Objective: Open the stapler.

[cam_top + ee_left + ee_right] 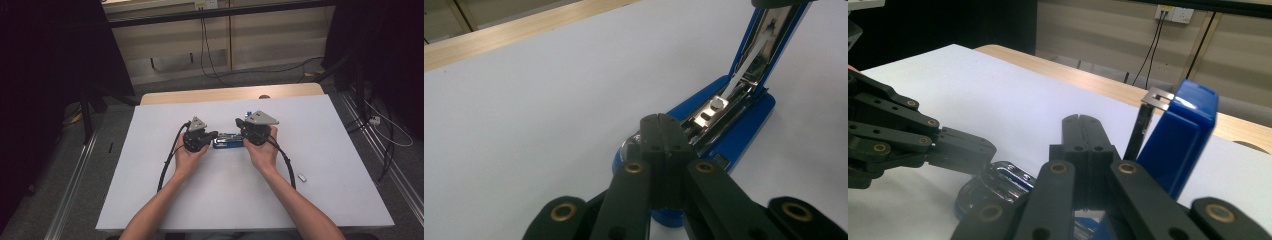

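Observation:
A blue stapler lies in the middle of the white table, hinged open. Its blue top stands raised, and the metal staple channel is exposed above the base. My left gripper is shut with nothing between its jaws. Its tips rest over the stapler's front end, by the chrome plate. My right gripper is also shut on nothing and sits just left of the raised top. In the high view, the left gripper and right gripper face each other over the stapler.
A small silver-grey piece lies on the table to the right of the person's right forearm. A wooden strip edges the table's far side. Cables hang down the wall beyond it.

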The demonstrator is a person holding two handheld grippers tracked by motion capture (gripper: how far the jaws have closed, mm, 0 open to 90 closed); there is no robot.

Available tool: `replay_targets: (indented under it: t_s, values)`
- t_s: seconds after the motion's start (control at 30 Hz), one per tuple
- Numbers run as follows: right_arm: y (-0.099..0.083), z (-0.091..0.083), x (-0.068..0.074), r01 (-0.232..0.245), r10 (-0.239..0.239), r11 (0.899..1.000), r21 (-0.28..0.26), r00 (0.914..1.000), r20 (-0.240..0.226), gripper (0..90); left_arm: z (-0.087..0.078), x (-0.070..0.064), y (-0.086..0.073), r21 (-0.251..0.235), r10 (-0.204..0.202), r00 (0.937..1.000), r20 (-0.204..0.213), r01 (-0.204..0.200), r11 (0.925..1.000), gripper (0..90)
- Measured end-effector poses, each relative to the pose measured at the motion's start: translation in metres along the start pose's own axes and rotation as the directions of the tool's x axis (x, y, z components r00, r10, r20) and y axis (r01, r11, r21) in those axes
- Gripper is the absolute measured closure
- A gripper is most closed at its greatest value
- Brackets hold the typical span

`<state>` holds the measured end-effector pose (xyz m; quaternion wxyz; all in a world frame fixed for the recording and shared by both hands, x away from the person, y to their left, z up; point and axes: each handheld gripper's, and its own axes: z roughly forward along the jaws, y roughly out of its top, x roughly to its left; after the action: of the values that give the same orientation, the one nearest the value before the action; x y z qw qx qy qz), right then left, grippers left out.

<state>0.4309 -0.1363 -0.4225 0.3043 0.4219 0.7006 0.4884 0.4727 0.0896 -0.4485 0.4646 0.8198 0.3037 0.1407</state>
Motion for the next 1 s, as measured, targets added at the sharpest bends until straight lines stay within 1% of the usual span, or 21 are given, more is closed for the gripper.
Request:
replay_targets:
  t_s: [0.03, 0.07, 0.13, 0.17, 0.27, 0.37, 0.43, 0.5, 0.63, 0.73, 1.0]
  values:
    - [0.0, 0.0, 0.0, 0.0, 0.0, 1.0, 0.0, 1.0, 0.0, 90.0, 0.0, 0.0, 0.0, 0.0, -0.001, 1.0, 0.0, 0.001, 1.0, 90.0]
    - [0.0, -0.002, -0.003, -0.009, 0.009, 1.0, -0.005, 0.9999, 0.007, 90.0, 0.0, 0.0, 0.0, -0.001, 0.003, 1.0, 0.0, -0.003, 1.0, 90.0]
    - [0.0, -0.004, -0.006, -0.008, 0.008, 1.0, -0.007, 0.9999, 0.012, 90.0, 0.0, 0.0, 0.0, 0.0, 0.002, 1.0, 0.0, -0.002, 1.0, 90.0]
    - [0.0, -0.004, -0.007, -0.01, 0.01, 1.0, -0.004, 0.9999, 0.008, 90.0, 0.0, 0.0, 0.0, 0.0, 0.003, 1.0, 0.0, -0.003, 1.0, 90.0]
    - [0.0, -0.005, -0.007, 0.007, -0.007, 1.0, 0.004, 1.0, 0.006, 90.0, 0.0, 0.0, 0.0, 0.001, 0.001, 1.0, -0.001, -0.001, 1.0, 90.0]
    - [-0.002, -0.007, -0.011, 0.005, -0.006, 1.0, 0.004, 0.9999, 0.01, 90.0, 0.0, 0.0, 0.0, 0.0, 0.001, 1.0, 0.001, -0.001, 1.0, 90.0]
    - [-0.002, -0.008, -0.012, 0.01, -0.01, 1.0, 0.008, 0.9998, 0.018, 90.0, 0.0, 0.0, 0.0, 0.0, 0.003, 1.0, 0.001, -0.003, 1.0, 90.0]
    - [-0.003, -0.009, -0.012, 0.011, -0.011, 1.0, 0.01, 0.9998, 0.017, 90.0, 0.0, 0.0, 0.0, 0.0, 0.003, 1.0, 0.001, -0.003, 1.0, 90.0]
    - [-0.003, -0.01, -0.014, -0.005, 0.005, 1.0, 0.016, 0.9999, 0.01, 90.0, 0.0, 0.0, 0.0, 0.001, 0.005, 1.0, -0.001, -0.005, 1.0, 90.0]
    - [-0.002, -0.01, -0.014, 0.007, -0.007, 1.0, 0.02, 0.9999, 0.015, 90.0, 0.0, -0.001, 0.0, 0.0, 0.005, 1.0, -0.004, -0.005, 1.0, 90.0]
    - [-0.005, -0.013, -0.019, 0.007, -0.008, 0.999, 0.035, 0.9996, 0.026, 90.0, 0.0, -0.001, 0.0, 0.001, 0.005, 1.0, -0.005, -0.005, 1.0, 90.0]
